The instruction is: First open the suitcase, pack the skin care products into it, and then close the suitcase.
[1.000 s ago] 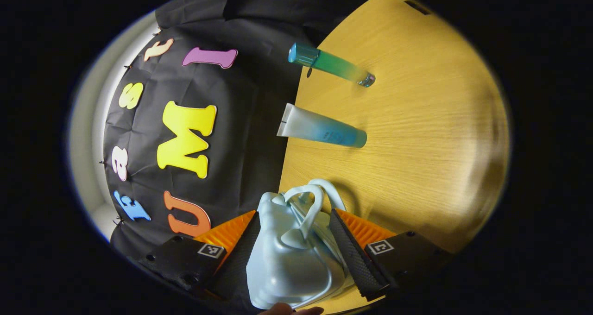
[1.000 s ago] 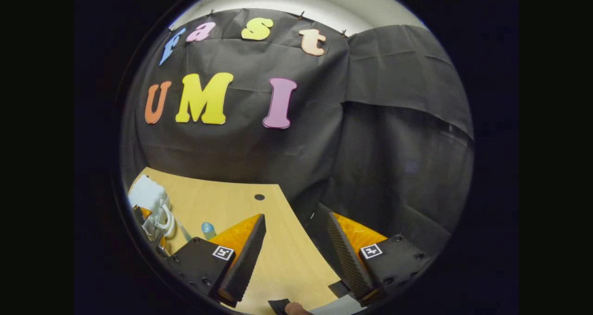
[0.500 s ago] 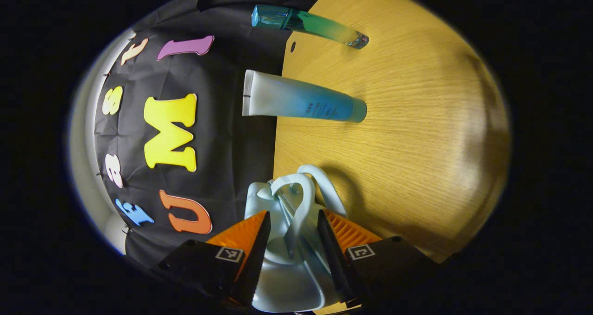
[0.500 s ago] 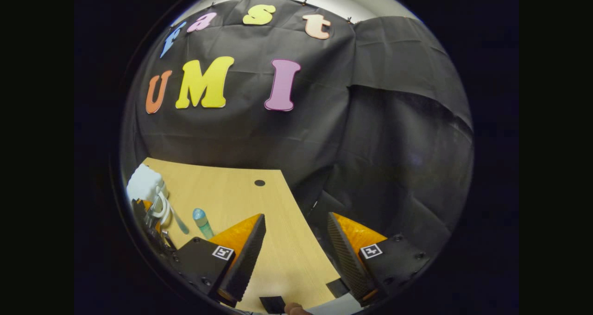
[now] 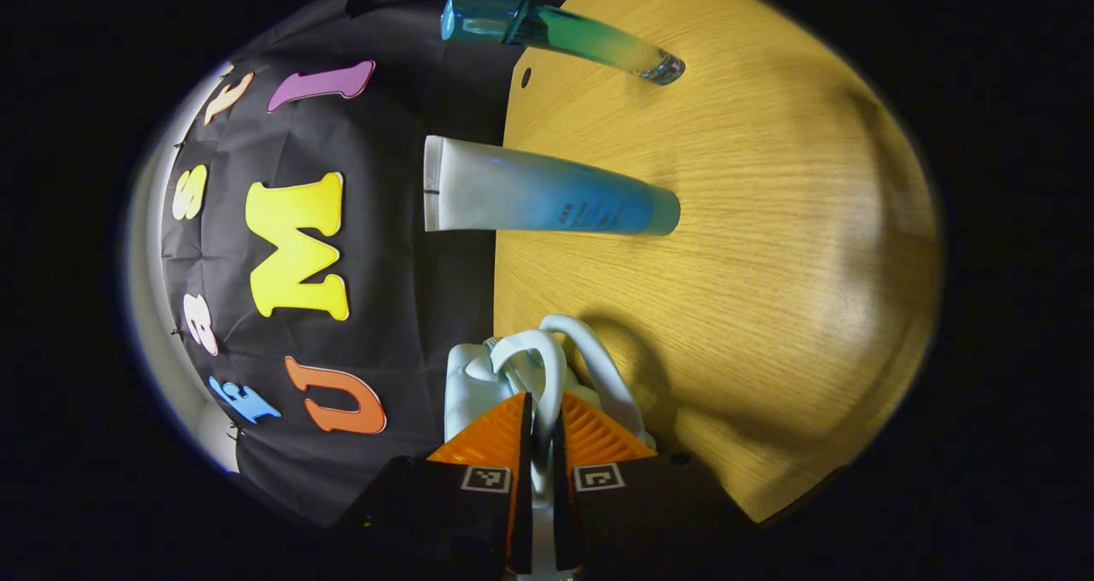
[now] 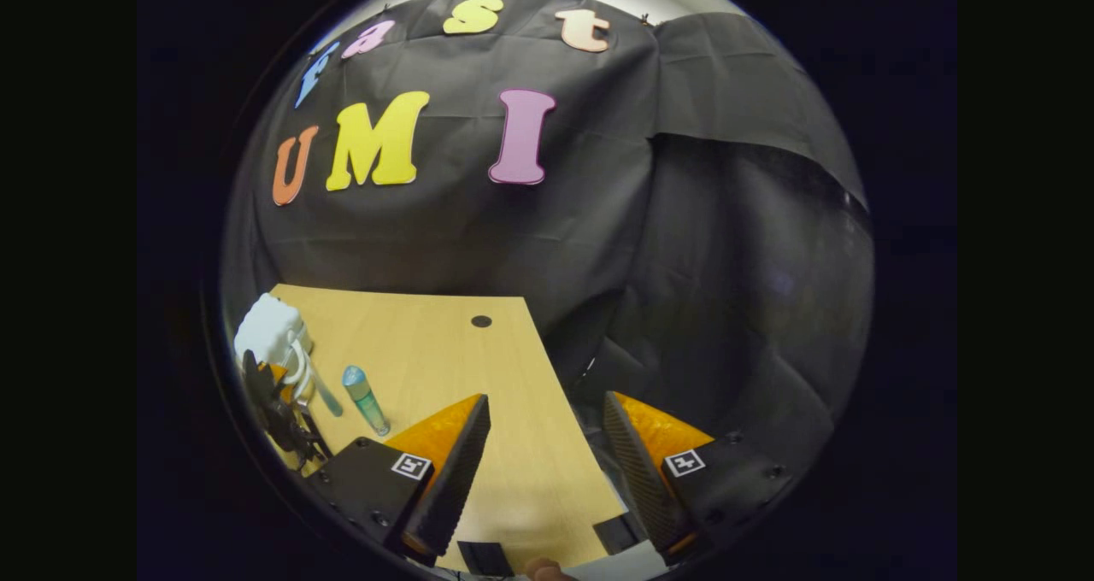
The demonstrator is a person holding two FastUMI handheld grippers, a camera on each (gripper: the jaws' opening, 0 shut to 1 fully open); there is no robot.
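We've got the left tool (image 5: 540, 431) pinched on one handle loop (image 5: 547, 367) of the pale blue suitcase (image 5: 466, 376), which sits at the table's (image 5: 769, 222) edge; a second ago those fingers were wide around the case. To open it cleanly, we keep the pinch firm and pull steadily so the loop doesn't slip. Beyond it stand the blue tube (image 5: 547, 196), then the green bottle (image 5: 555, 34). Right tool (image 6: 538, 470) hangs wide, empty, unchanged.

Tube (image 5: 547, 198), bottle (image 5: 560, 36) stand apart; bare table (image 5: 769, 248) beside.
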